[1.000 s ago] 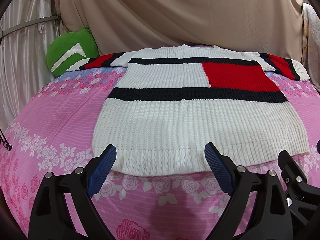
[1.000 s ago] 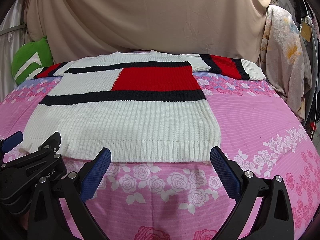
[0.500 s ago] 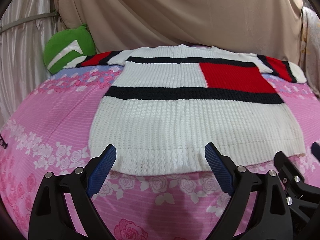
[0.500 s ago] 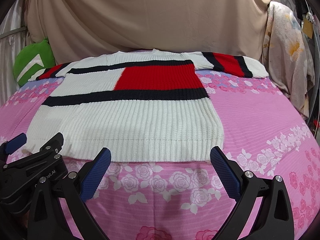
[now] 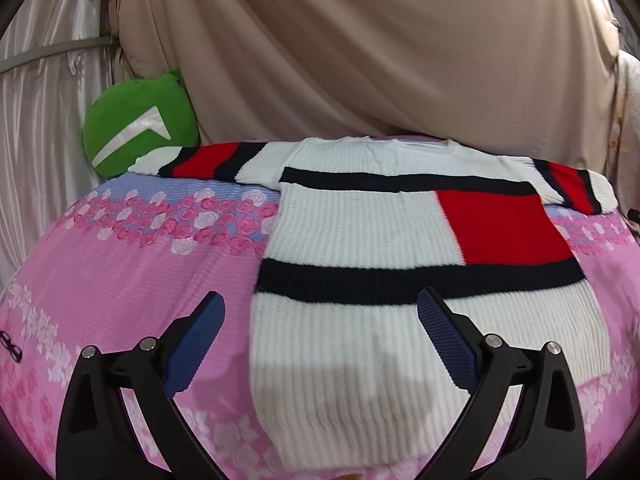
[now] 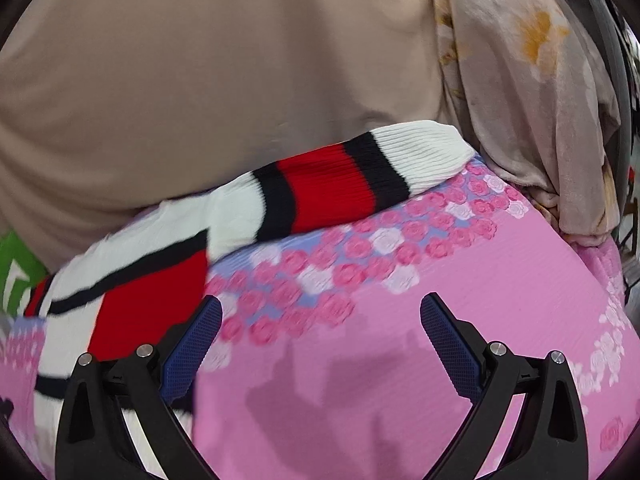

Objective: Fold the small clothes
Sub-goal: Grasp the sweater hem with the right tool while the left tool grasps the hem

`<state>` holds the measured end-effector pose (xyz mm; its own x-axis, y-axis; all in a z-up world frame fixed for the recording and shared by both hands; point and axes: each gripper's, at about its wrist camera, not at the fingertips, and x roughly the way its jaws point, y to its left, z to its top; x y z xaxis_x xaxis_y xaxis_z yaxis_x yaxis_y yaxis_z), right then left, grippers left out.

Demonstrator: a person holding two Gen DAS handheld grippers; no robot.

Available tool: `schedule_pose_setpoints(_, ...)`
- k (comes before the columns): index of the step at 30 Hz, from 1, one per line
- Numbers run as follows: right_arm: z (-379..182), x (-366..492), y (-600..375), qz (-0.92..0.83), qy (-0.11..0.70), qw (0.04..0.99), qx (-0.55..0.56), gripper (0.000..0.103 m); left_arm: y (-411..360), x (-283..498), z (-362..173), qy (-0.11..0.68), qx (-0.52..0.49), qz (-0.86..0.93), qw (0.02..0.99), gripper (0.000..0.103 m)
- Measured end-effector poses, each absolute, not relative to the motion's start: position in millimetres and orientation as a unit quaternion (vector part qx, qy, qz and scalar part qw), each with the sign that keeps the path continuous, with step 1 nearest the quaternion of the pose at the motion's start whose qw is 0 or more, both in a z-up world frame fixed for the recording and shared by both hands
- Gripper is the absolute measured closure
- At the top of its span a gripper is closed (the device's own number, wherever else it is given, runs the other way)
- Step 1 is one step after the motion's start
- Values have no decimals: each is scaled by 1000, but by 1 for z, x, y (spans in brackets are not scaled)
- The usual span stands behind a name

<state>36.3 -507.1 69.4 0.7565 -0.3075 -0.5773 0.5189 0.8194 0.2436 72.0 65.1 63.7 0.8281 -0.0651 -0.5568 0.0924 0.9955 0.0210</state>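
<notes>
Sweater (image 5: 360,240) lies flat on the pink flowery bed (image 5: 120,264), its sleeves spread along the far edge near a green pillow (image 5: 140,124). Left claw (image 5: 320,344) is opening above the sweater's near part, gripping nothing. Right claw (image 6: 320,344) is spread wide over bare sheet, nothing in it.

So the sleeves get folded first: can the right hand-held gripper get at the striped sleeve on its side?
Probably yes: the right hand-held gripper is open, and only bare pink bedsheet lies before the sleeve.
</notes>
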Motion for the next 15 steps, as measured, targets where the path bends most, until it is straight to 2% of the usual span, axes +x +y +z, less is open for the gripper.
schedule_pose_setpoints(6,49,101,-620,-270,261,883,282,5,85,122,58,317,2,-28,948,8)
schedule_pose_setpoints(12,22,144,-676,-294,265,851,346,13,98,156,58,309,-20,-23,951,8)
schedule_pose_setpoints(14,19,152,-683,-303,261,843,359,27,99,165,58,311,-22,-21,950,9)
schedule_pose_setpoints(15,23,154,-682,-302,248,849,356,39,98,169,58,314,-17,-22,949,9)
